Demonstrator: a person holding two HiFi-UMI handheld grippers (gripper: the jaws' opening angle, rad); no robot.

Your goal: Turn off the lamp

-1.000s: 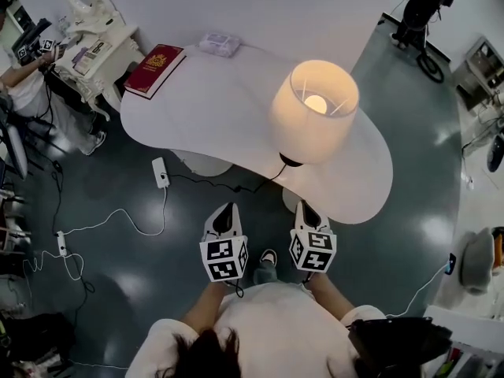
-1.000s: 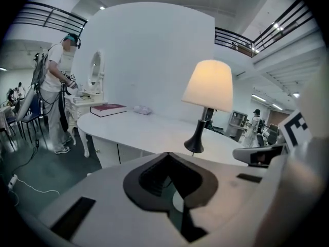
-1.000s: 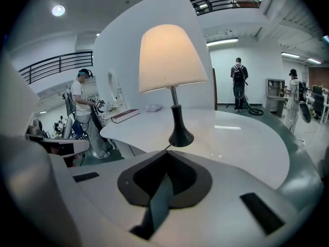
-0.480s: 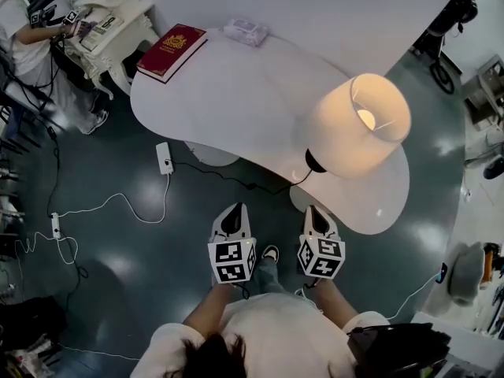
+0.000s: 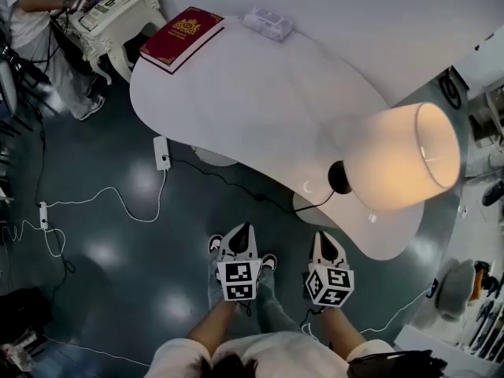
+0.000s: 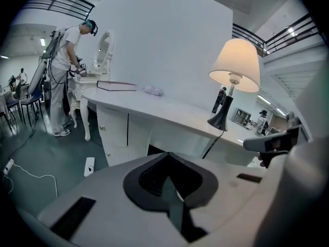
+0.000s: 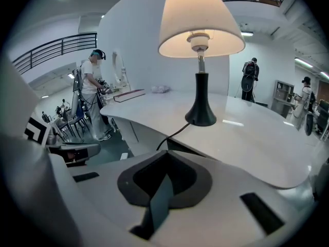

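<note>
The lamp stands lit on the white curved table, its cream shade glowing over a black base. From the base a black cord drops over the table's near edge to the floor. In the right gripper view the lamp is straight ahead, and in the left gripper view the lamp is ahead to the right. My left gripper and right gripper hang side by side over the floor, short of the table's near edge. Both are shut and hold nothing, as shown by the left gripper and the right gripper.
A red book and a white packet lie at the table's far end. A white power strip and loose cables lie on the dark floor to the left. A person stands at a white dressing table at the far left.
Both grippers have sunk lower in the head view and away from the table's edge. The lamp has slid toward the picture's right. It is still lit, and both grippers stay shut.
</note>
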